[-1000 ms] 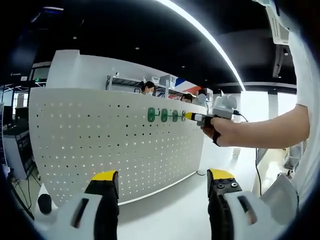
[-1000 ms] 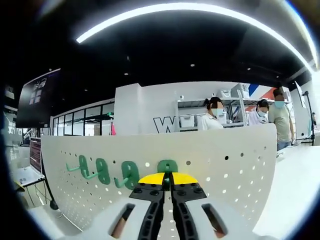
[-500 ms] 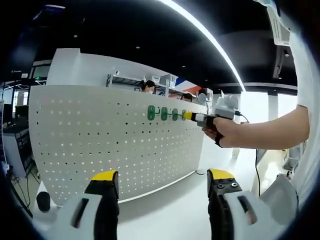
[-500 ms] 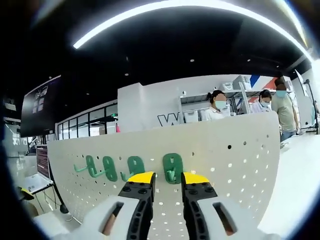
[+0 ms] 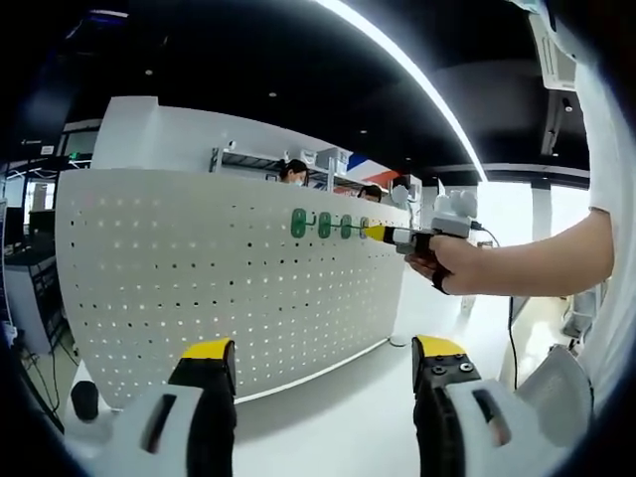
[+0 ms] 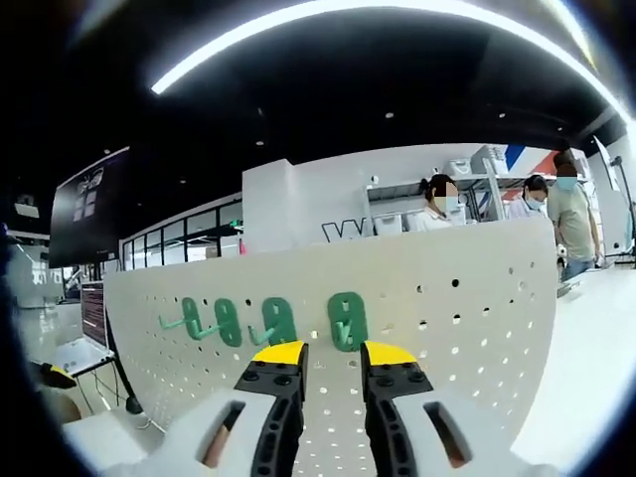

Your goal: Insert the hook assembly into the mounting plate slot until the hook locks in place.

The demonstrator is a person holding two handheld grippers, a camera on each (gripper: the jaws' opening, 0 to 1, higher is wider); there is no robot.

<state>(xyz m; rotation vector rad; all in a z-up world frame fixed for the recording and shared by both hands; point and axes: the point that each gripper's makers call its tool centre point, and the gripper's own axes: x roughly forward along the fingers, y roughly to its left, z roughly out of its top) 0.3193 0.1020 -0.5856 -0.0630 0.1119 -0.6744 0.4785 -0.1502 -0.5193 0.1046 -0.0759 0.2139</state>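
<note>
A white pegboard mounting plate [image 5: 199,288] stands upright and also shows in the right gripper view as the pegboard [image 6: 467,318]. Several green hooks hang in a row near its top edge. The nearest green hook [image 6: 347,320] sits on the board just beyond my right gripper [image 6: 334,354], which is open and holds nothing. In the left gripper view that row of green hooks [image 5: 324,225] has the right gripper [image 5: 378,233], held by a hand, at its right end. My left gripper [image 5: 325,350] stands open and empty, well back from the board.
The person's forearm [image 5: 527,263] reaches in from the right. Several people [image 6: 442,204] stand behind the board by a shelf [image 6: 397,214]. A dark screen [image 6: 87,204] hangs at the left. The white tabletop [image 5: 338,417] runs along the foot of the board.
My right gripper, shut on the nearest green hook a second ago, has opened and drawn back slightly. The hook stays on the board. The left gripper has held still.
</note>
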